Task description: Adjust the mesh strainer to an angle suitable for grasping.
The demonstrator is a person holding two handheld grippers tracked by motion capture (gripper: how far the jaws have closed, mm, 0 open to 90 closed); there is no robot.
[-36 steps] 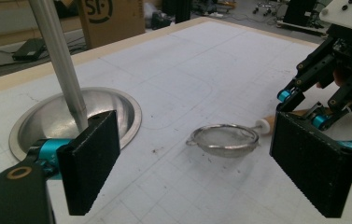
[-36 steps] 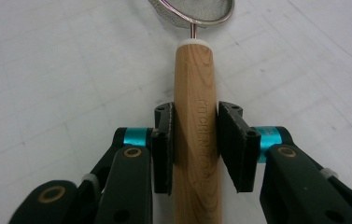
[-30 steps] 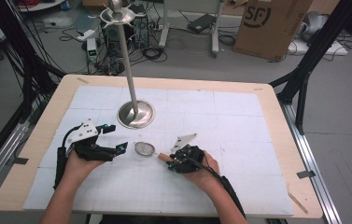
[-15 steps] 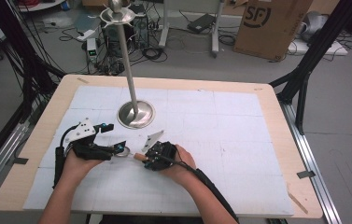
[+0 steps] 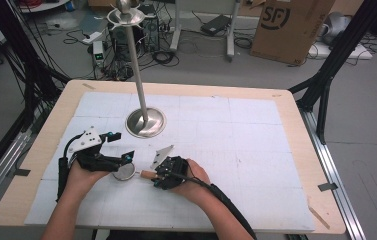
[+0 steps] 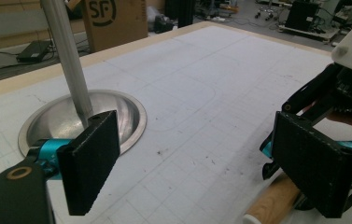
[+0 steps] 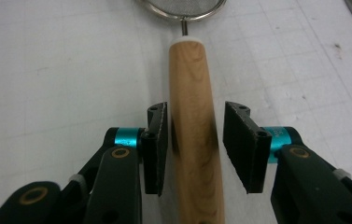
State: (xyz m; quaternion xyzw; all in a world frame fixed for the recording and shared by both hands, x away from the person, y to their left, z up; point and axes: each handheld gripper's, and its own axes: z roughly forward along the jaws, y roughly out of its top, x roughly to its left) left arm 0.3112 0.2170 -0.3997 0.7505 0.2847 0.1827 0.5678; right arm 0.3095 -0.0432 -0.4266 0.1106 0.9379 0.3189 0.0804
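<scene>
A small metal strainer (image 5: 124, 172) with a wooden handle (image 5: 147, 174) lies on the white mat. My right gripper (image 5: 152, 176) points left along the handle. In the right gripper view the handle (image 7: 193, 116) runs between the two pads (image 7: 157, 144), and the mesh rim (image 7: 183, 14) shows at the top. The right gripper (image 7: 194, 144) has just been opening, with a thin gap at the right pad, so it no longer squeezes the handle. My left gripper (image 5: 120, 146) stands wide open just above the strainer's bowl. In its own view the left gripper (image 6: 206, 163) holds nothing, and the handle tip (image 6: 271, 203) lies beside its right jaw.
A metal stand with a round base (image 5: 146, 122) and a tall pole (image 5: 137, 65) rises behind the left gripper; its base (image 6: 61, 116) sits close to the left jaw. A cardboard box (image 5: 293, 27) and cables lie on the floor beyond the table's wooden edge (image 5: 186, 87).
My right hand slid left and a little nearer, bringing the strainer from the mat's middle to the left gripper. Its jaws have parted slightly around the handle. The left hand stayed put.
</scene>
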